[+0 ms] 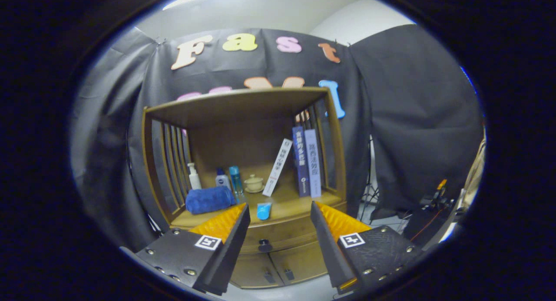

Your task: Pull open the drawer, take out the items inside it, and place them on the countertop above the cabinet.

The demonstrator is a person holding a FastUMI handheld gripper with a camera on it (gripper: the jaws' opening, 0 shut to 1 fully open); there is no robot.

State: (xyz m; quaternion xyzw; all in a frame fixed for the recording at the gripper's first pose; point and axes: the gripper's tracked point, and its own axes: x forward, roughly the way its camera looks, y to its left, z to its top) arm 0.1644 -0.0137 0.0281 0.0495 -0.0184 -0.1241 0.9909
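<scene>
**Open gripper facing a closed cabinet drawer**

Black cloth hangs as the backdrop behind a small wooden cabinet [243,162], with a pale ceiling above it.

A drawer [278,238] runs across the cabinet's front just under the countertop. It looks closed, flush with the frame. A dark round knob [264,245] sits at its middle. The knob lies between the two fingers and beyond their tips. Below the drawer are two small cabinet doors [278,268], both shut, each with a small dark handle.

The gripper [280,212] is spread wide, its fingers well apart and holding nothing. Each finger is black with an orange ribbed inner pad. They touch neither the drawer nor the cabinet.

The countertop [291,205] above the drawer is a wooden shelf with slatted sides and a wooden roof. Near its front edge, between the fingertips, lies a small blue tube [263,210]. Left of it rests a rolled blue towel [210,200], just beyond the left finger. Behind the towel stand a white pump bottle [194,176], a small blue and white bottle [222,178] and a slim clear blue bottle [235,178]. A cream lidded cup on a saucer [253,183] sits near the middle. A thin white book [278,167] leans to the right. Two upright books [307,162], one dark blue and one lilac, stand against the right slats.

Dark equipment with an orange part [434,199] sits well off to the right.
</scene>
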